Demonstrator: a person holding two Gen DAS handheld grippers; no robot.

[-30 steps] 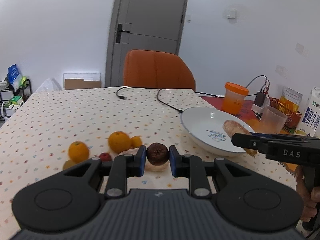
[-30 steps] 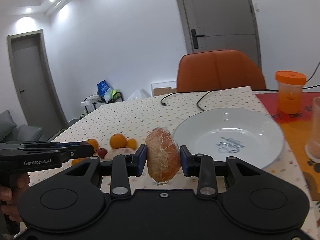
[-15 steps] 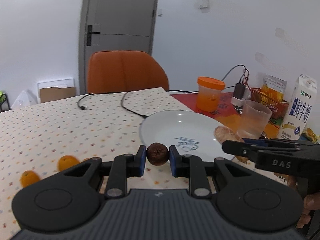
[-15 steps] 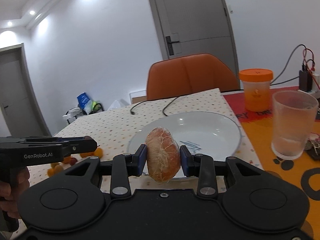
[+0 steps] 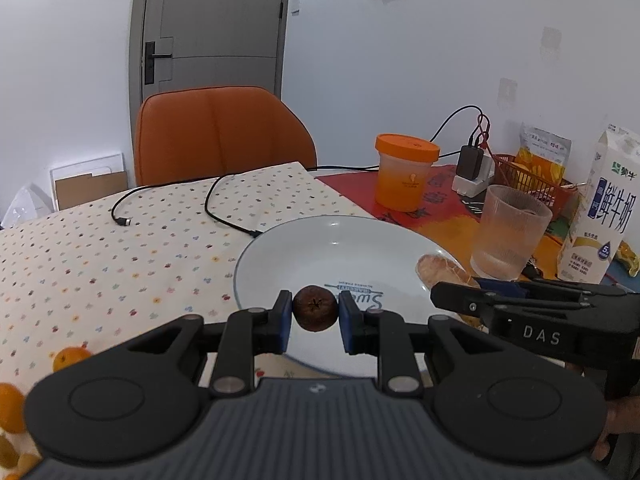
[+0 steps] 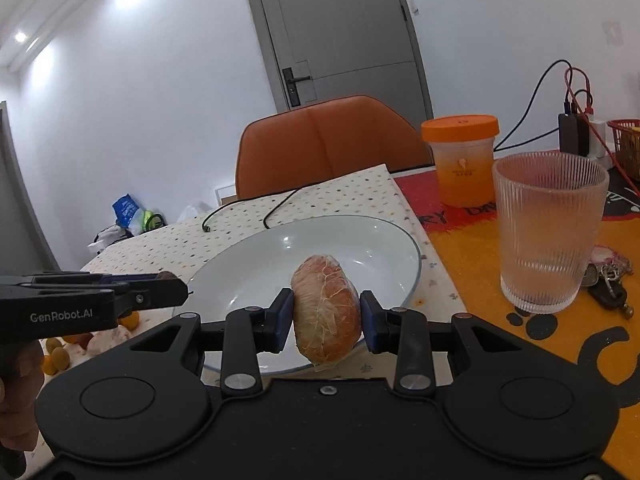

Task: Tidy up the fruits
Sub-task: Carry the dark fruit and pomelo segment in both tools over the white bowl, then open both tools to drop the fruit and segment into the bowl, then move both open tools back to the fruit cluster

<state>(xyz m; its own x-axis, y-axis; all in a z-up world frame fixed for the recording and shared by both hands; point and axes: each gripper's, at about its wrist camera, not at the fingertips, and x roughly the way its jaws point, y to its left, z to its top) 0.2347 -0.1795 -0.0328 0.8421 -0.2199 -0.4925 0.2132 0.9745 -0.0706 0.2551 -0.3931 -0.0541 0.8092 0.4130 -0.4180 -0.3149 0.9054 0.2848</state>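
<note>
My left gripper (image 5: 315,316) is shut on a small dark brown round fruit (image 5: 315,313) and holds it over the near rim of the white plate (image 5: 288,248). My right gripper (image 6: 326,314) is shut on a peeled orange-pink citrus fruit (image 6: 325,307) with white pith, held over the near edge of the same plate (image 6: 256,264). That peeled fruit also shows in the left wrist view (image 5: 438,271), at the plate's right rim. Small oranges (image 5: 69,358) lie on the dotted tablecloth at the left; they also show in the right wrist view (image 6: 130,320).
A ribbed glass (image 6: 548,232), an orange-lidded jar (image 6: 464,160) and keys (image 6: 608,278) stand right of the plate. A milk carton (image 5: 600,216), a red basket (image 5: 528,184) and a charger (image 5: 472,168) are at the far right. Black cables (image 5: 224,216) lie behind the plate. An orange chair (image 5: 220,136) stands at the far side.
Both grippers have moved right, from the oranges to over the plate's near edge, each still holding its fruit. The plate and glass now look closer.
</note>
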